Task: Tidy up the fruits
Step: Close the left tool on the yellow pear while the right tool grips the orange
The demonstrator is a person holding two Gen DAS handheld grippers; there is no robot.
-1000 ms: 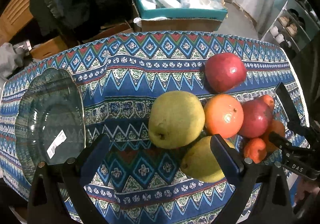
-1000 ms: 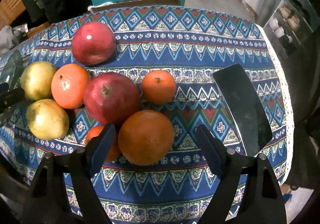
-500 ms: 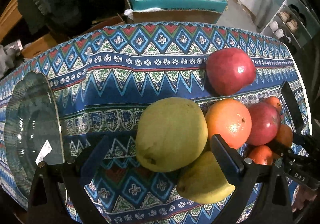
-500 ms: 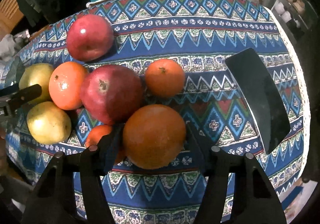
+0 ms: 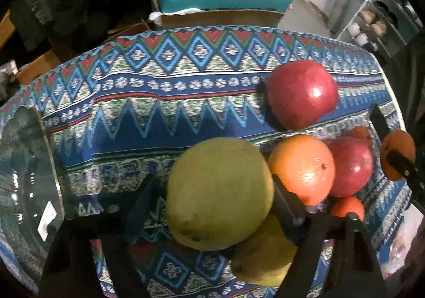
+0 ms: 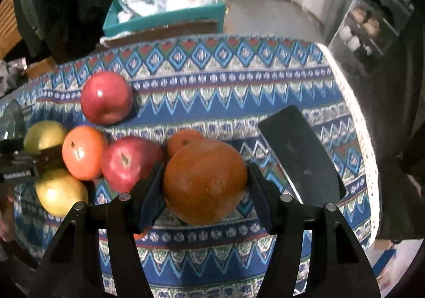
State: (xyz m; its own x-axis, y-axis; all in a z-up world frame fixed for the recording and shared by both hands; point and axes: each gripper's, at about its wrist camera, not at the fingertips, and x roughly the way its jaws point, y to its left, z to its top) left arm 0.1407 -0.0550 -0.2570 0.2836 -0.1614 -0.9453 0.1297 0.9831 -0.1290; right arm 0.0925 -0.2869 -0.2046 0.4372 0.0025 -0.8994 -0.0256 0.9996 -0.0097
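Since the earlier frames, both grippers have closed onto fruit, and the dark orange (image 6: 204, 181) now sits raised between the right gripper's pads, hiding most of the small orange (image 6: 183, 138) behind it.

Right gripper (image 6: 204, 186): clamped on the dark orange, lower centre of the right wrist view.

Left gripper (image 5: 212, 207): pads pressed to both sides of the green pear (image 5: 219, 193), lower centre of the left wrist view; whether the pear is off the cloth cannot be told.

Remaining fruit, clustered on the patterned tablecloth (image 5: 164, 101): yellow pear (image 5: 263, 258) just below the green one; bright orange (image 5: 302, 167) touching a red apple (image 5: 350, 165); a second red apple (image 5: 301, 93) set apart above them.

Glass plate (image 5: 24, 186): left edge of the left wrist view, white sticker on it.

Black slab (image 6: 300, 157): right of the dark orange in the right wrist view.

Teal box (image 5: 223, 0): beyond the table, top centre.
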